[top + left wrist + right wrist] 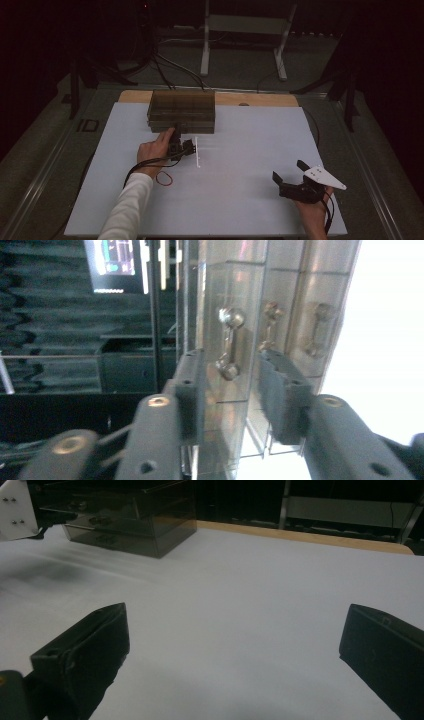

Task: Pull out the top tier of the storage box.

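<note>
Drawer box: a smoked, see-through drawer box (182, 111) stands at the far edge of the white table (240, 200), left of centre, its drawer fronts toward the person.
Drawer handle: in the left gripper view a small metal handle (228, 344) with a ball at each end sits on a clear drawer front; two more handles (270, 325) show beside it.
Left gripper: the left gripper (178, 141) is at the box's near face, turned on its side. Its jaws stand partly apart, one on each side of the handle. A gap shows between each pad and the handle, so nothing is gripped.
Left hand: the left hand (152, 150), in a white sleeve, holds that gripper just in front of the box.
Red loop: a thin red loop (164, 178) lies on the table near the left wrist.
Right gripper: the right gripper (290, 176) rests at the near right of the table, well apart from the box, jaws wide and empty.
</note>
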Motion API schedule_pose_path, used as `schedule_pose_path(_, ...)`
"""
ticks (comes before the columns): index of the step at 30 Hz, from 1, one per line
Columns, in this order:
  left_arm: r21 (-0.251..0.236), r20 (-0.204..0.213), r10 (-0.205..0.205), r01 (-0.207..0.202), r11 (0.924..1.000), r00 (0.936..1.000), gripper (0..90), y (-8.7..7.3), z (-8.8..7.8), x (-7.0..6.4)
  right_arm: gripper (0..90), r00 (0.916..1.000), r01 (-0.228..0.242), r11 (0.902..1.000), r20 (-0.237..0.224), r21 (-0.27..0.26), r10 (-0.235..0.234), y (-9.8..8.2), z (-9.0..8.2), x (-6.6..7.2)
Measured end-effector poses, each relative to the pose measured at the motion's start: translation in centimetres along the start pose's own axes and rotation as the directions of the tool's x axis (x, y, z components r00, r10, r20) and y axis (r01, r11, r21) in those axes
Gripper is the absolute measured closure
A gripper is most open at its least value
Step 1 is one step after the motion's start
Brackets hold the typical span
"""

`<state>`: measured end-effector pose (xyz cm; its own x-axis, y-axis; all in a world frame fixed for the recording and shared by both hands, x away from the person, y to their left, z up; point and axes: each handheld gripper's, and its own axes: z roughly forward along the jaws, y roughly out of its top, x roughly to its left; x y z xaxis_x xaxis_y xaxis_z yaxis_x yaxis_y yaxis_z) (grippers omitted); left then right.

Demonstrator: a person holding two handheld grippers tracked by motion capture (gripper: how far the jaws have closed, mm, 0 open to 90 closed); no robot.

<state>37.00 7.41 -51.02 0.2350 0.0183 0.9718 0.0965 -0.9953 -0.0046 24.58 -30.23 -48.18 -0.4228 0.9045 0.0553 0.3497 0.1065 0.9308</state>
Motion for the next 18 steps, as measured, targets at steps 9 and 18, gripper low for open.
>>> schedule_pose_path(9,-0.023,0.101,-0.144,0.147,0.9888,0.9844,34.6,-0.3,0.0,0.9,0.5,1.0000,-0.001,1.0000,0.001,0.001,0.001,0.0,0.0,0.0)
schedule_pose_path(18,0.037,0.255,-0.303,0.304,0.9520,0.9182,8.4,-0.9,0.5,2.5,0.4,1.0000,0.000,1.0000,0.003,0.002,0.000,0.0,0.0,0.0)
